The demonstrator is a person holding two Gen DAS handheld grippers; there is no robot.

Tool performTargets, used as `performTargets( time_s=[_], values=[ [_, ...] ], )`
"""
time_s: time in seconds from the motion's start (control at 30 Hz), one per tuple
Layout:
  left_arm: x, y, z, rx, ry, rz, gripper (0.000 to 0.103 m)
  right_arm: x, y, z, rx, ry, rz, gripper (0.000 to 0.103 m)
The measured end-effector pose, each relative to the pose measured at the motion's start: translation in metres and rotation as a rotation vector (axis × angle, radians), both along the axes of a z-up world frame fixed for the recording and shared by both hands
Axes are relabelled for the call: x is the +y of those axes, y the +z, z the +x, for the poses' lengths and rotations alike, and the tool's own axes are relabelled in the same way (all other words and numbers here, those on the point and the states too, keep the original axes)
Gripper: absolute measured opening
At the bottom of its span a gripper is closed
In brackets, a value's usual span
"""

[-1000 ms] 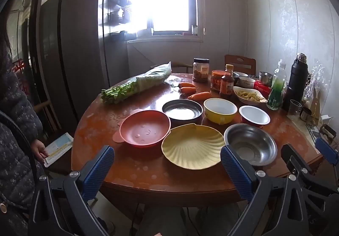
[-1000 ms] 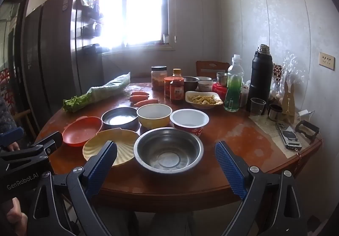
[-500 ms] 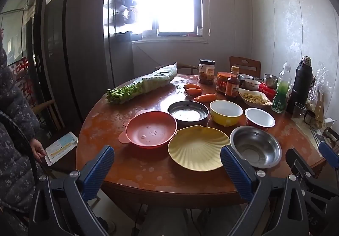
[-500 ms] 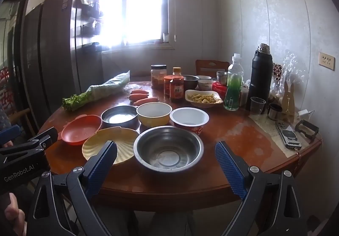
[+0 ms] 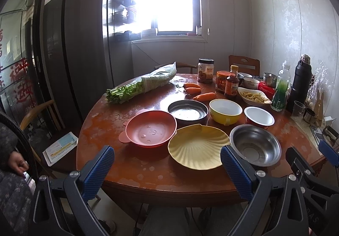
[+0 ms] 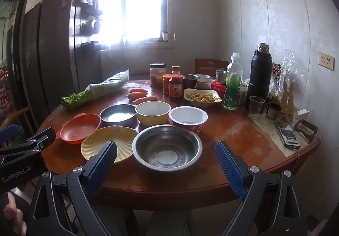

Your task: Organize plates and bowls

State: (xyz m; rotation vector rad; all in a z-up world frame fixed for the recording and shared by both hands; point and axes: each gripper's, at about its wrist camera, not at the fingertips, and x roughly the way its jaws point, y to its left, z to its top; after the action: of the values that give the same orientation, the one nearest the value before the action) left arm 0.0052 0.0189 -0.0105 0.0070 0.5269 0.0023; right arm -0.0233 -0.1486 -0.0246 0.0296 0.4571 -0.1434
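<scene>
On the round wooden table (image 5: 148,172) sit a pink bowl with ears (image 5: 150,131), a yellow shell-shaped plate (image 5: 198,146), a steel bowl (image 5: 255,145), a dark metal dish (image 5: 187,110), a yellow bowl (image 5: 225,111) and a red-and-white paper bowl (image 5: 259,118). The right wrist view shows the steel bowl (image 6: 167,147), shell plate (image 6: 108,144), pink bowl (image 6: 80,128), yellow bowl (image 6: 153,112) and paper bowl (image 6: 188,119). My left gripper (image 5: 167,168) hangs open before the table's near edge, holding nothing. My right gripper (image 6: 166,164) is open too, just short of the steel bowl.
Behind the bowls lie carrots (image 5: 195,91), bagged greens (image 5: 146,85), jars and a sauce bottle (image 5: 232,85), a dish of food (image 5: 253,96), a green bottle (image 6: 232,87), a black flask (image 6: 259,75) and a plastic cup (image 6: 256,104). A person's hand (image 5: 18,164) is at the left.
The left gripper's view has drifted left and slightly back, so the table sits further right. The right gripper has barely moved. Both stay open; no dish has moved.
</scene>
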Motion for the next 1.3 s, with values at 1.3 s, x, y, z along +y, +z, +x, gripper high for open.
performTargets(
  time_s=[1.3],
  values=[
    [0.019, -0.009, 0.024, 0.081, 0.000, -0.048, 0.101, 0.013, -0.012, 0.014, 0.038, 0.115, 0.060, 0.095]
  ],
)
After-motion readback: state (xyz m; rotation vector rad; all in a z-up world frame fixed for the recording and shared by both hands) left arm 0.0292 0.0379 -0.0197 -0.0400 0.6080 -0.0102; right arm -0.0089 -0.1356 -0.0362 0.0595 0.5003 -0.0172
